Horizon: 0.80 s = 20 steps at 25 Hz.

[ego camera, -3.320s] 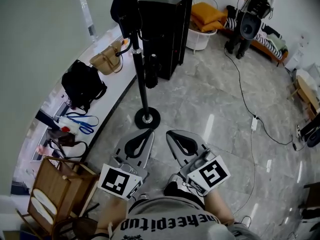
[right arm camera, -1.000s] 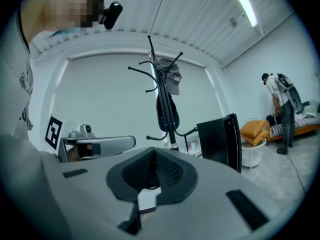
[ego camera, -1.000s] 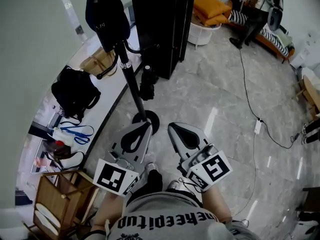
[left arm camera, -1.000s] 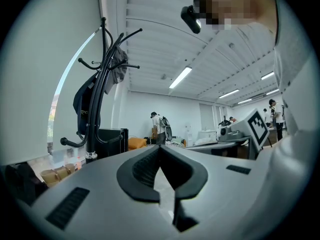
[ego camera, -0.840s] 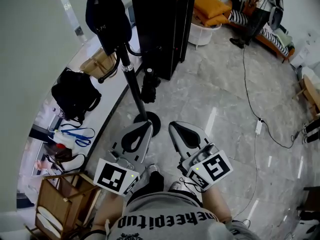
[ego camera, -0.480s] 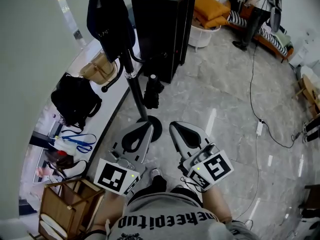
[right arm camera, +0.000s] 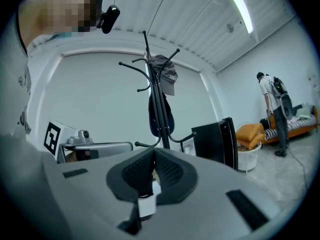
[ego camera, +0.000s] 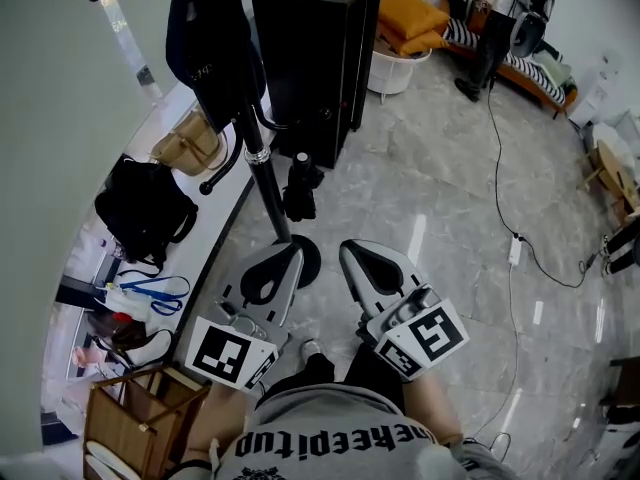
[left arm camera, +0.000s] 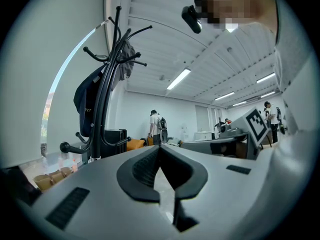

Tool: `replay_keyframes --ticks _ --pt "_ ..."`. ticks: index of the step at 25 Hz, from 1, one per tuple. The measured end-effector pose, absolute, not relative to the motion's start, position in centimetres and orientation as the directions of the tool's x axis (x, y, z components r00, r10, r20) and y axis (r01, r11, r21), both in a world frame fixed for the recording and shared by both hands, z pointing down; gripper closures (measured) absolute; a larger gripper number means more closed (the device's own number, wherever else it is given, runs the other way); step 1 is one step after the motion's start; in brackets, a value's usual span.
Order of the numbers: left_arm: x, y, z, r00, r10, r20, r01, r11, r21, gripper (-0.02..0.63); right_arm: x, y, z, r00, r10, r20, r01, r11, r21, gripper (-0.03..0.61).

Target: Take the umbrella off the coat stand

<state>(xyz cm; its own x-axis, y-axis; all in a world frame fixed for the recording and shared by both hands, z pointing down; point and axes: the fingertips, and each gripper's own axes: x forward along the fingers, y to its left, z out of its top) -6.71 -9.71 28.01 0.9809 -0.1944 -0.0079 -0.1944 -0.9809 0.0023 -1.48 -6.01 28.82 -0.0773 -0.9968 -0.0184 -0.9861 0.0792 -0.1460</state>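
Tools in both hands point level at the black metal coat stand (ego camera: 260, 168), side by side on its near side. The left tool (ego camera: 288, 252) has its grey jaws pressed together with nothing between them. In the head view its tip lies over the near edge of the stand's round base. The right tool (ego camera: 351, 249), just right of that base, also has its jaws pressed together and empty.

What looks like the short black folded umbrella (ego camera: 300, 183) sits just right of the stand's pole, low down, beneath a curved lower hook. Whether it hangs from that hook or rests on the floor cannot be told. Neither tool touches it.

A dark navy fabric bag (ego camera: 212, 38) hangs from the stand's upper hooks and drapes against the pole. A grey peaked cap (right arm camera: 167, 78) sits on a hook near the stand's top.

A tall black cabinet (ego camera: 312, 58) stands just beyond the stand on its right, with the umbrella between the two. A low white counter (ego camera: 212, 230) runs along the wall on the stand's left. It carries a tan leather handbag (ego camera: 190, 148) close to the pole and a black soft bag (ego camera: 145, 208) nearer the person. The stand's base rests on the grey marble floor (ego camera: 440, 198).
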Motion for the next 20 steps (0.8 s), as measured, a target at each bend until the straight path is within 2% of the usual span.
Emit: replay_keyframes --ticks 8,20 --pt "-5.0 -9.9 28.0 0.973 -0.233 -0.004 -0.233 -0.972 0.013 0.598 0.5 -6.1 28.8 -0.102 -0.995 -0.020 -0.983 0.104 -0.149 0.566" --pt "-0.9 -10.3 27.1 0.936 -0.352 -0.010 -0.352 -0.936 0.025 0.598 5.4 -7.5 27.7 -0.230 -0.973 -0.019 -0.962 0.231 -0.148 0.566"
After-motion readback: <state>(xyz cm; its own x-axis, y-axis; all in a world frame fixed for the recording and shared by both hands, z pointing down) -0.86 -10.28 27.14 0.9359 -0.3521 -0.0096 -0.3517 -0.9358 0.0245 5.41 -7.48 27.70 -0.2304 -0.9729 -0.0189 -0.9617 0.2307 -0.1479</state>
